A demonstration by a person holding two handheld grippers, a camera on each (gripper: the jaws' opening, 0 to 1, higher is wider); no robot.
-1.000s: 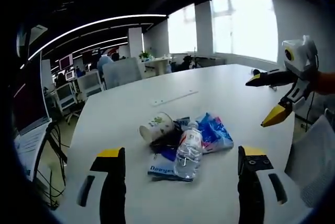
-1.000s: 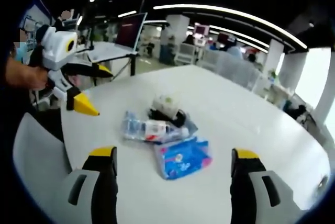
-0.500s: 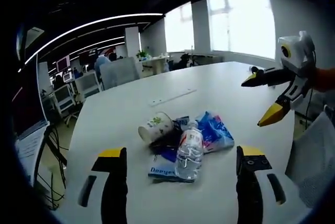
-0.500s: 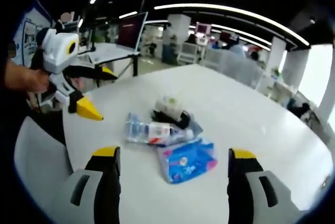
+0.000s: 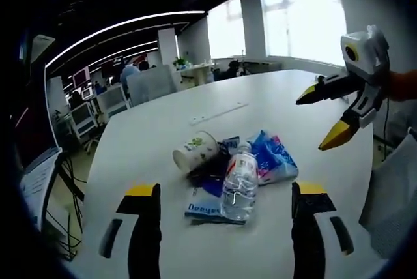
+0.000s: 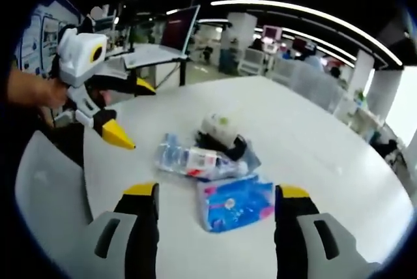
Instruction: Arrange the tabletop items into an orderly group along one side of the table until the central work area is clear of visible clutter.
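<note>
Clear plastic bottle lying on its side in the heap mid-table, across a blue-lettered pack, with the tipped paper cup and blue wrapper touching it. Best taken first and low across the body, since it rides on top and would likely roll, then set along one edge of the white table. Compared with a second ago, heap unmoved but closer in both views; left gripper and right gripper both spread wide, empty, above the pile.

Toppled paper cup, lying water bottle, blue packets
</note>
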